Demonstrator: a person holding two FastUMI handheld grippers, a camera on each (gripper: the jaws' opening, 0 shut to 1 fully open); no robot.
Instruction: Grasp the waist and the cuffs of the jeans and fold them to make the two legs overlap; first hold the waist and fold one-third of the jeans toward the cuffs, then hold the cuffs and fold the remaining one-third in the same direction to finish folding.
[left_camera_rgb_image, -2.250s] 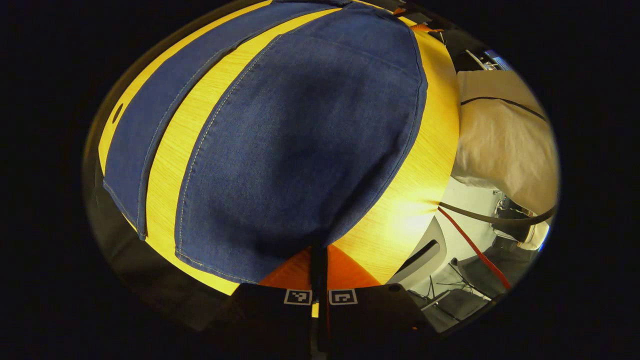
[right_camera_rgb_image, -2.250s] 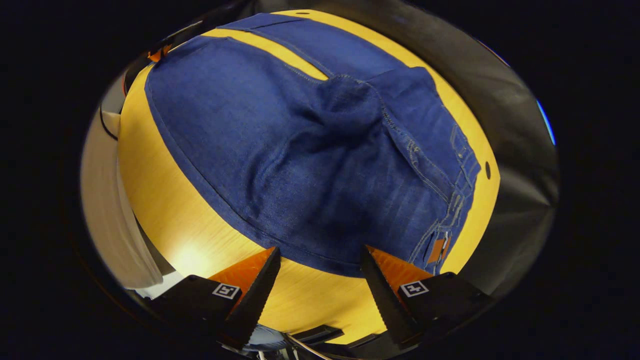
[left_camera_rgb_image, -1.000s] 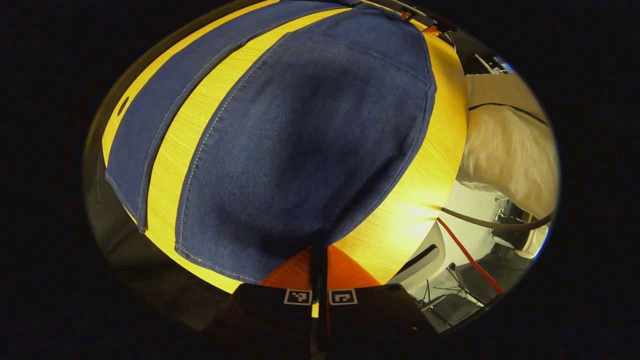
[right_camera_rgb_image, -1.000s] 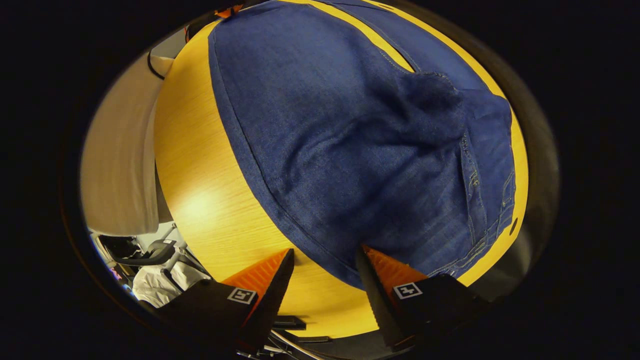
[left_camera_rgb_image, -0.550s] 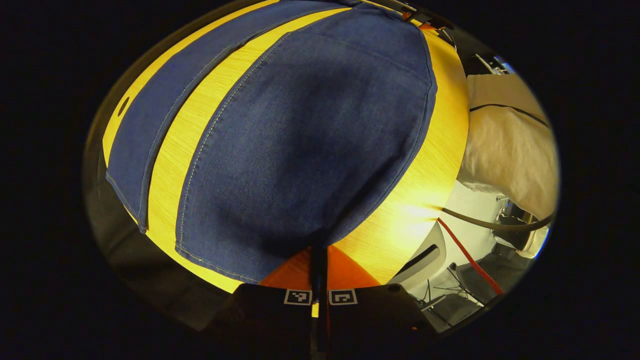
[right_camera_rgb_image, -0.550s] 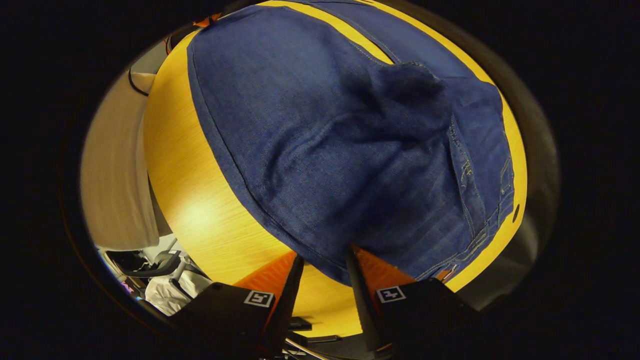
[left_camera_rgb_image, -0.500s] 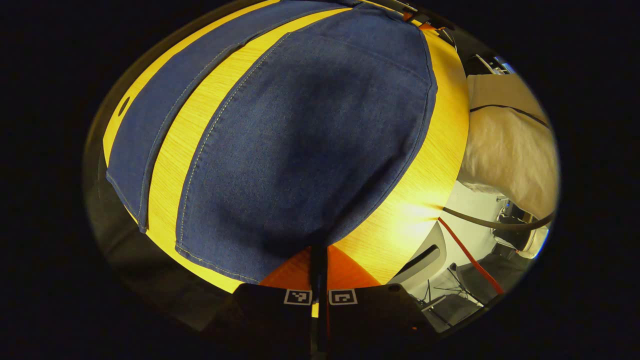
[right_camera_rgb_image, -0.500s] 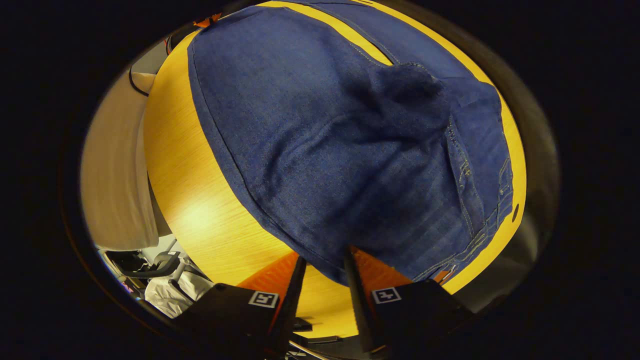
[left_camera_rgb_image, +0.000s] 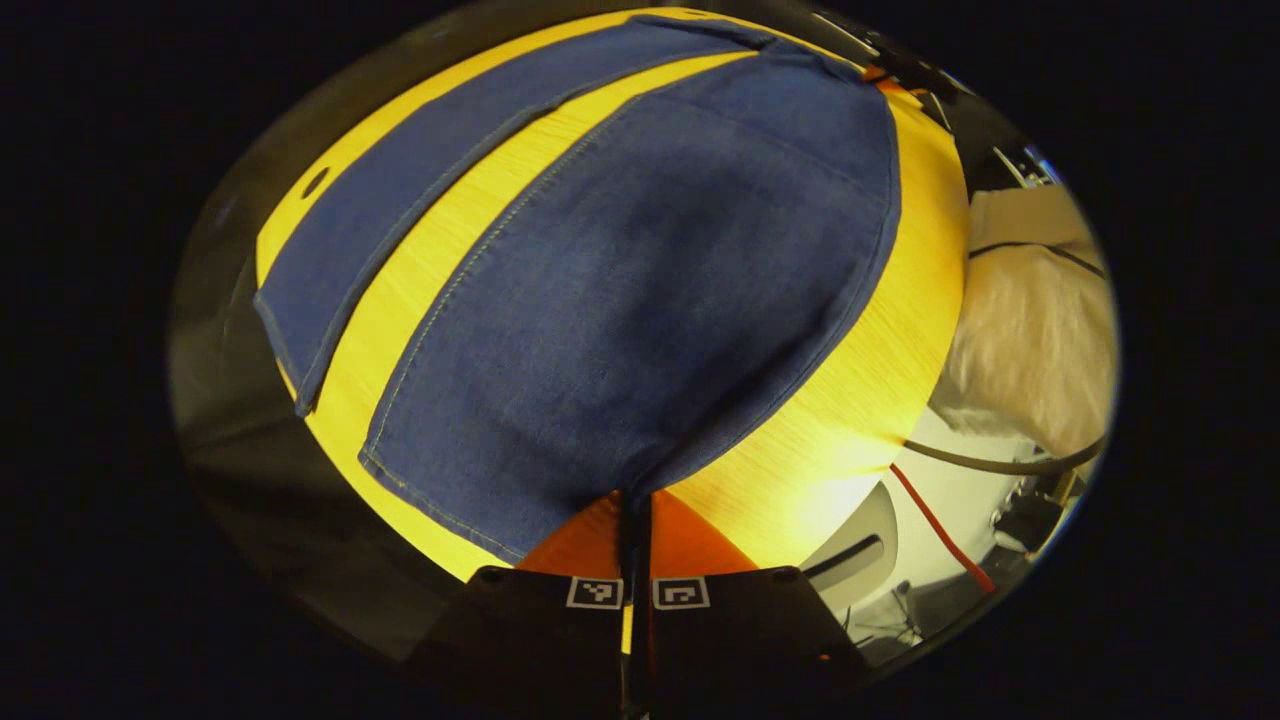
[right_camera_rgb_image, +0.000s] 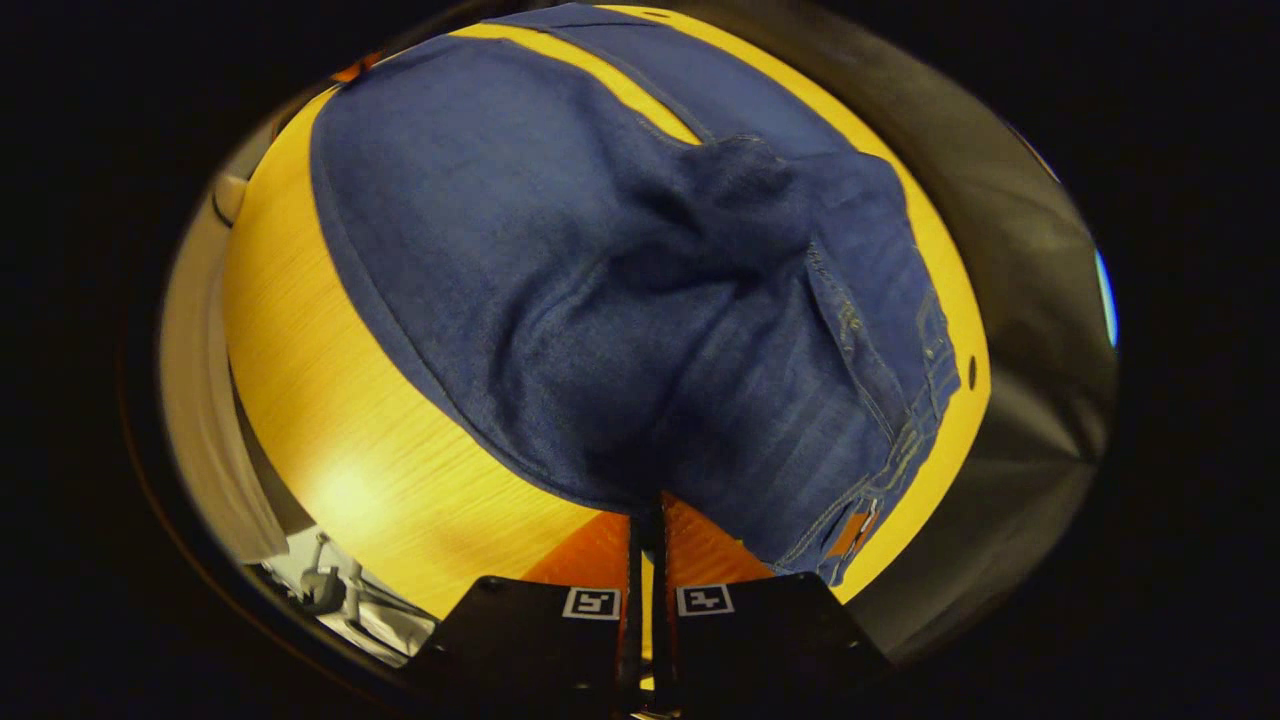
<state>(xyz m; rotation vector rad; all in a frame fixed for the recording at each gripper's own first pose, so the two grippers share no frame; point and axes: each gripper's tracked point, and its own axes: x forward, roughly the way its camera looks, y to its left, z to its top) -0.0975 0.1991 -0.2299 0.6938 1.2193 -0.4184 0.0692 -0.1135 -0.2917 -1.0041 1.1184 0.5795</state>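
While the jeans (left_camera_rgb_image: 640, 300) lie on the table (left_camera_rgb_image: 850, 400), the left gripper (left_camera_rgb_image: 634, 500) pinches the cuff at 6 o'clock. The right gripper (right_camera_rgb_image: 647, 520) is closed on the waist edge.

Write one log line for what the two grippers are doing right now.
stage: first fold not begun | left gripper: shut on jeans near cuff | right gripper: shut on jeans near waist | legs: apart on table

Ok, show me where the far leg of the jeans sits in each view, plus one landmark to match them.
Left gripper view: the far leg runs along the upper left, a strip of table between it and the near leg.
Right gripper view: the far leg lies along the top, right of centre.
Shared landmark: the small dark hole in the table near its far edge.
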